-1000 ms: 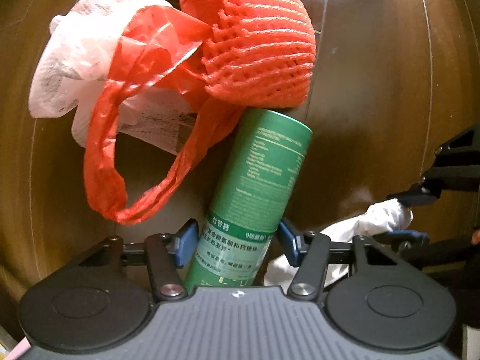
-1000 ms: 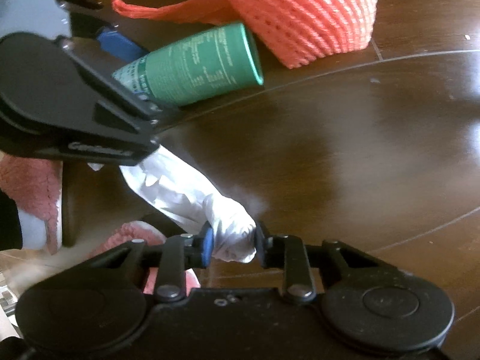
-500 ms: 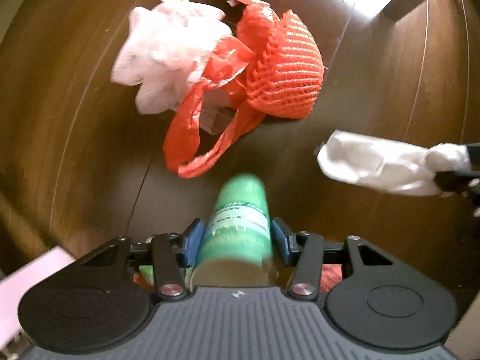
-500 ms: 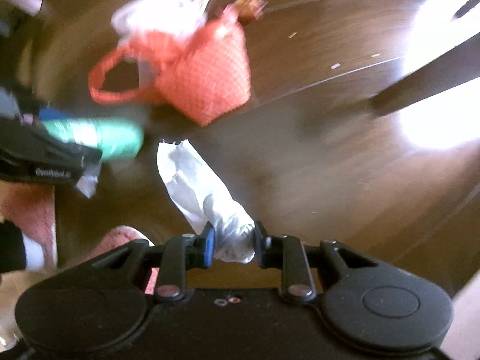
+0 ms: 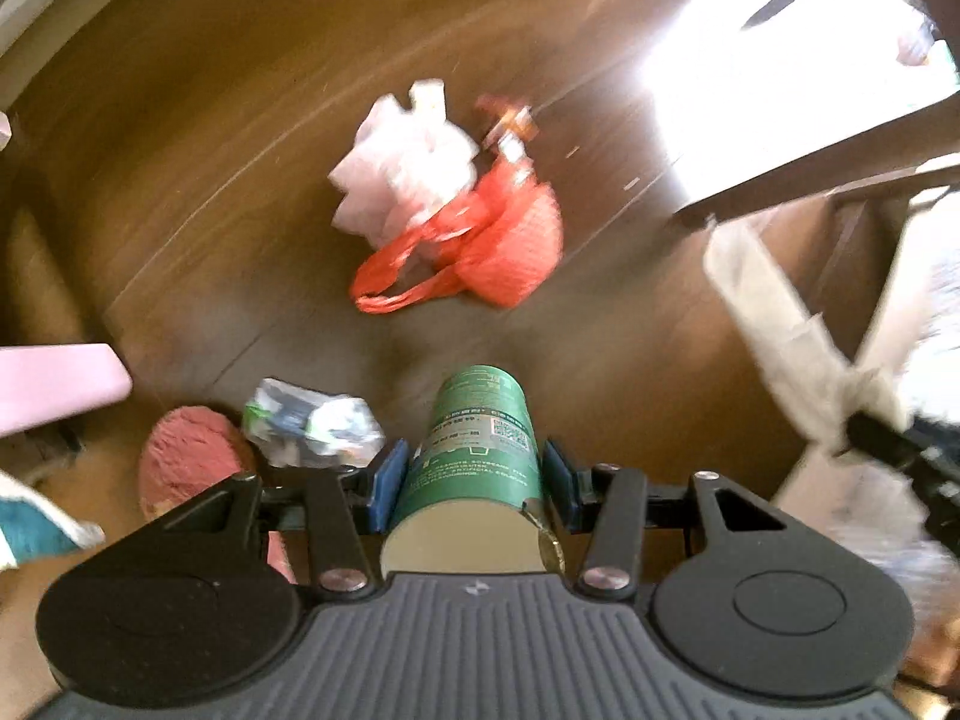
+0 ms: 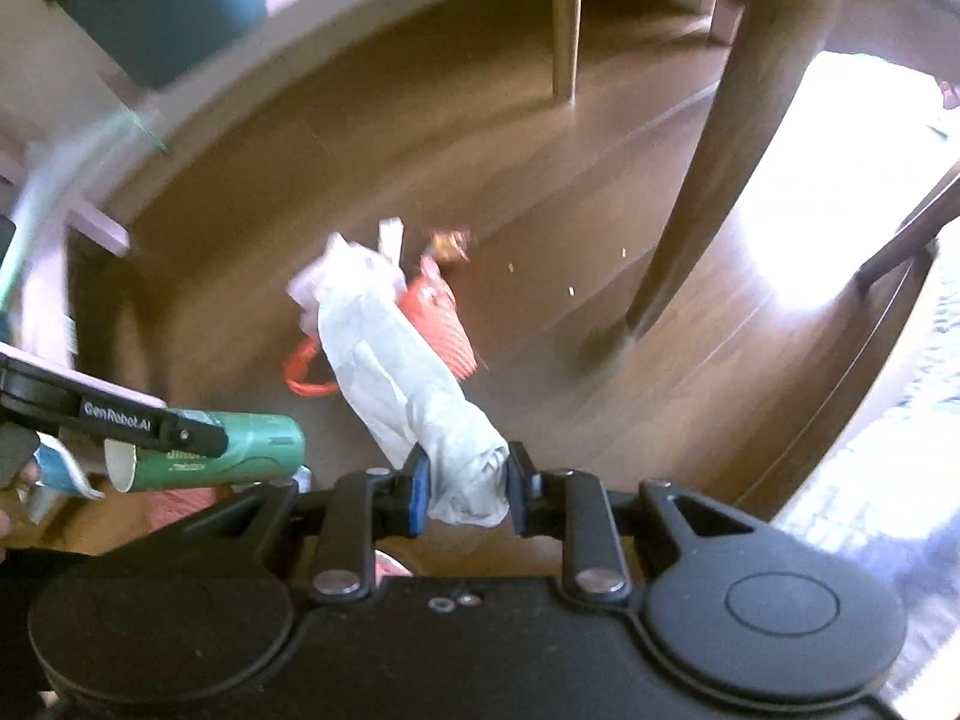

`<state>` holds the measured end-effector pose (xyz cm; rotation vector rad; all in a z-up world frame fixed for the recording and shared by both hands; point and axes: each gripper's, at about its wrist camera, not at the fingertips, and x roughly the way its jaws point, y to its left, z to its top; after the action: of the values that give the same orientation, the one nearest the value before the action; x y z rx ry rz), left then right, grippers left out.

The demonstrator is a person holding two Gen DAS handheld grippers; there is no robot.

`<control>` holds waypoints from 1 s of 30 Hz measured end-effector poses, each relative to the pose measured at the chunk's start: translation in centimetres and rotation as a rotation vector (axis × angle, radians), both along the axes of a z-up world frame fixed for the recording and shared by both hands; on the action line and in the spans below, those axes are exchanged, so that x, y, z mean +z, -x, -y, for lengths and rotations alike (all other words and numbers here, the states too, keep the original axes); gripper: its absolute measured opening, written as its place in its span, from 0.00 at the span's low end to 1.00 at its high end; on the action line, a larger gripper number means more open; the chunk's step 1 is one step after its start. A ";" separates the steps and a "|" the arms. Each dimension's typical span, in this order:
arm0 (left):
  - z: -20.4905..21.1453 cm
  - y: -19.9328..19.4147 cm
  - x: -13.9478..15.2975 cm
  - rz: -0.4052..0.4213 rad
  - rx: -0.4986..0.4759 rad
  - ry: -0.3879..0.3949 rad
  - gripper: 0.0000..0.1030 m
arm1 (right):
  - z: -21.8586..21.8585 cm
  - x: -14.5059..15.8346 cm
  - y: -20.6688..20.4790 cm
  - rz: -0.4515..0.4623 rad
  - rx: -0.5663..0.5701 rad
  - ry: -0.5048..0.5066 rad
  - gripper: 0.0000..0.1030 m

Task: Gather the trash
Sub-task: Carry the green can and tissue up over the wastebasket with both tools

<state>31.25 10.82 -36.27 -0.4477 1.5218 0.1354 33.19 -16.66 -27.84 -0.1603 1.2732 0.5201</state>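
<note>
In the left wrist view, going left to right: a pink slipper sits at the lower left, with a crumpled wrapper just beside it on the wood floor. At bottom centre the left gripper is clamped on a green can, its blue pads pressing both sides, the can pointing away from the camera and clear of the floor. Above it, mid-frame, lies the remaining heap: a white bag touching a red bag, with a small brown scrap just beyond them. At the right edge a white tissue hangs from the other tool.

In the right wrist view the can shows at the lower left, held in the left tool. At bottom centre the right gripper is closed tight on the tissue, which trails loosely upward in the frame across the red bag. A table leg stands at the right.

Judging progress: two pieces are picked up and in hand, one per tool, but neither is yet dropped anywhere; no bin is clearly visible, though a dark teal container at the upper left of the right view might be one. Left on the floor are the white and red bags, the brown scrap, a few crumbs and the wrapper. So the job looks less than half done.
</note>
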 end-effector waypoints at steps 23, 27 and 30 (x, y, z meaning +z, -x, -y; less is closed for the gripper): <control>13.8 -2.4 37.0 0.759 -0.067 -0.057 0.47 | 12.3 30.5 2.0 0.659 -0.070 -0.051 0.24; 16.5 -4.1 42.2 0.863 -0.081 -0.067 0.47 | 14.2 34.4 0.8 0.755 -0.119 -0.054 0.24; 18.2 -6.0 45.2 0.913 -0.096 -0.081 0.47 | 15.0 36.9 -1.0 0.814 -0.156 -0.040 0.24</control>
<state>37.26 -7.42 8.96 -0.3017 0.6343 -0.0818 34.17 -31.62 9.06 -0.2091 0.4743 0.2913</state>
